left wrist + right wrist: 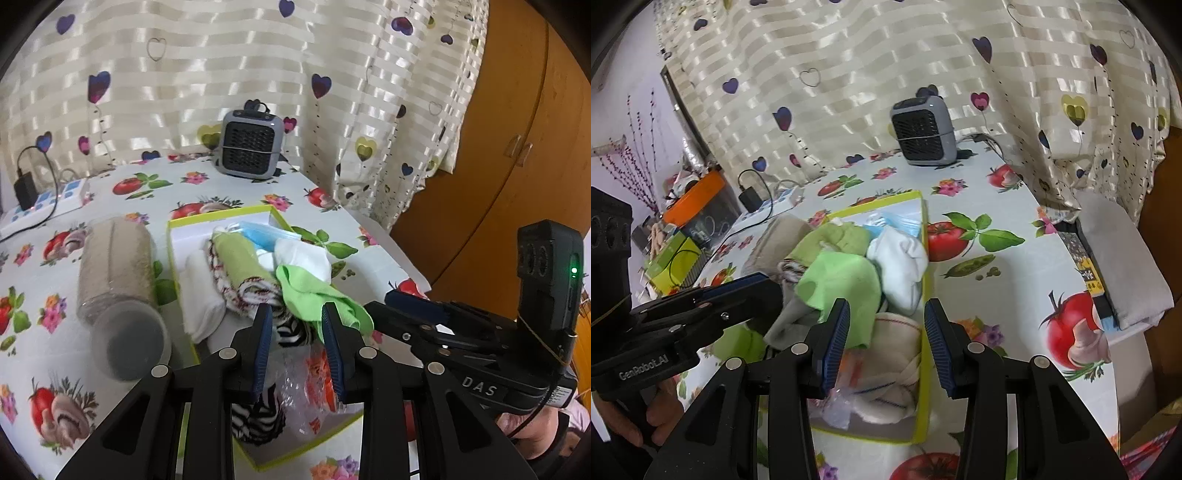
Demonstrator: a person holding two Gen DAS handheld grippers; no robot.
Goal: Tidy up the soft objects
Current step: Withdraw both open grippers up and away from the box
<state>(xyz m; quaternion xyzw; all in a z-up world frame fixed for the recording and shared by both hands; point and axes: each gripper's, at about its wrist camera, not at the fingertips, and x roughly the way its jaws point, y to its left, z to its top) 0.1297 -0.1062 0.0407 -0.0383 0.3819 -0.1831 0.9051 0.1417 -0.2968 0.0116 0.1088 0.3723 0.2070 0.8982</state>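
Soft cloths packed in a yellow-rimmed box on the bench.
Left hand-held gripper part-open, empty; right hand-held gripper wide, empty; next: grasp lime-green cloth.

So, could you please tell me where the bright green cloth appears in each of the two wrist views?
Left wrist: the bright green cloth lies right of centre in the yellow-rimmed box, running to the left gripper's right finger.
Right wrist: the cloth is centre-left, above the right gripper's left finger.
Shared landmark: the grey fan by the curtain.
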